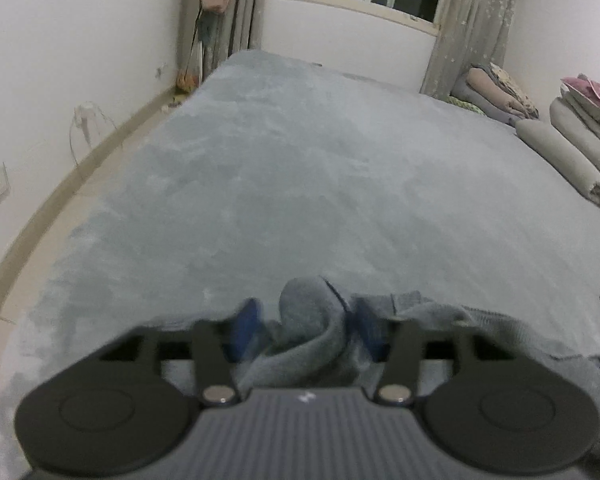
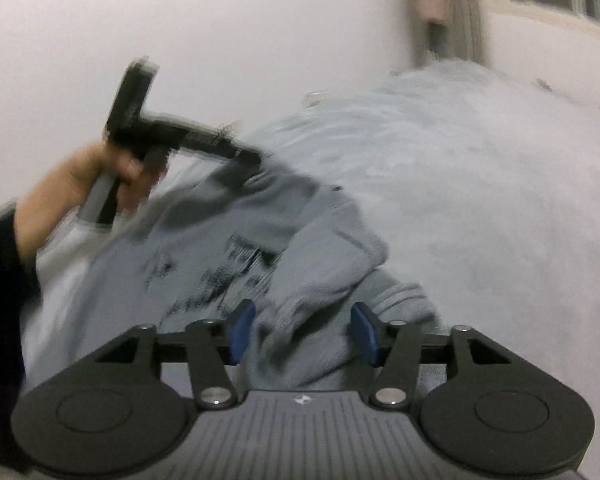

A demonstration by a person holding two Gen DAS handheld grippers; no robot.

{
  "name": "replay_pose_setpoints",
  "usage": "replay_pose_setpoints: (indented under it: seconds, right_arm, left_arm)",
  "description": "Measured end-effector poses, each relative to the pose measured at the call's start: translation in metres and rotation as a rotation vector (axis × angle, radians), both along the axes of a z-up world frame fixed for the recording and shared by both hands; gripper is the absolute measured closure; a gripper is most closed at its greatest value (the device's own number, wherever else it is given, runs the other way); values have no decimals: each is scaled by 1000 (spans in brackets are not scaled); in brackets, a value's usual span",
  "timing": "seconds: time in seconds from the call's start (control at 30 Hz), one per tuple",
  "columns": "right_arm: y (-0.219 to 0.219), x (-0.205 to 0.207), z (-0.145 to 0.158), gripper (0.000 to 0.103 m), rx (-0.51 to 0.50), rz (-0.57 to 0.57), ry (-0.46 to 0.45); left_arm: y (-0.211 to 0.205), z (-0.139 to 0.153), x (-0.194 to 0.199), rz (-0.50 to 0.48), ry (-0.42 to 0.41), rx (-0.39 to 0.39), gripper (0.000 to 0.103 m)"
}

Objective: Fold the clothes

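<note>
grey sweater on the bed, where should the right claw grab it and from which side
Grip the raised ribbed fold of the grey sweater bunched between the right claw's open fingers, coming straight forward from the near bed edge: that ridge stands up off the bed, thin enough to pinch.

Under me is a bed (image 1: 300, 184) spread with a plush grey-blue cover, reaching to the wall below the window. A grey sweatshirt (image 2: 236, 256) lies crumpled on its near end, a dark print showing on the cloth. Along my right edge sit folded quilts (image 1: 572, 136), and further back more folded bedding (image 1: 496, 92).
</note>
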State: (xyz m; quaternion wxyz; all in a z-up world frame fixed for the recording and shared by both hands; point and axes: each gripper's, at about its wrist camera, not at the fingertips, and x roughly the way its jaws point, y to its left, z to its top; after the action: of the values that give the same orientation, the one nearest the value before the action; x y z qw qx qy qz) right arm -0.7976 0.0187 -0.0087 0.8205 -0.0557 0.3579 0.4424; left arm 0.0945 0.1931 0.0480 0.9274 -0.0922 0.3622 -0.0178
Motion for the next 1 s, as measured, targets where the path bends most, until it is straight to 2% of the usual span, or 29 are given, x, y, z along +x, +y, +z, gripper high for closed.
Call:
replay_pose_setpoints:
  seconds: [0.1,0.17,0.2,0.23,0.3,0.33,0.37,0.47,0.57,0.73,1.0]
  right_arm:
    - [6,13,-12,50,69,-68,126]
    - [12,15,-17,50,63,-77,152]
    - [15,15,-16,50,35,-77,131]
    - [18,15,-15,51,6,-77,108]
    - [26,6,-13,59,-40,-86,47]
    - [26,4,-10,78,-49,-104,6]
    - [25,2,-6,94,-58,-123,-35]
    - [23,-4,4,94,-82,-181,-160]
    - [20,-9,14,94,-107,-239,-284]
    - [16,-19,32,94,-148,-334,-492]
    - [11,-47,68,95,-164,-451,-829]
  left_arm:
    - [-4,-17,10,-7,37,6,37]
    - [-10,-26,14,-8,61,34,39]
    - [-13,-27,14,-12,60,63,43]
    - [-16,-28,14,-15,59,84,66]
    - [-19,-28,13,-23,57,89,92]
    - [-20,-29,13,-22,55,83,94]
    - [-20,-28,13,-19,51,81,94]
    - [-15,-17,8,21,3,66,95]
    - [-9,4,-3,57,-83,47,95]
    - [-4,38,-23,74,-231,-28,95]
    - [-21,96,-56,62,-410,-46,95]
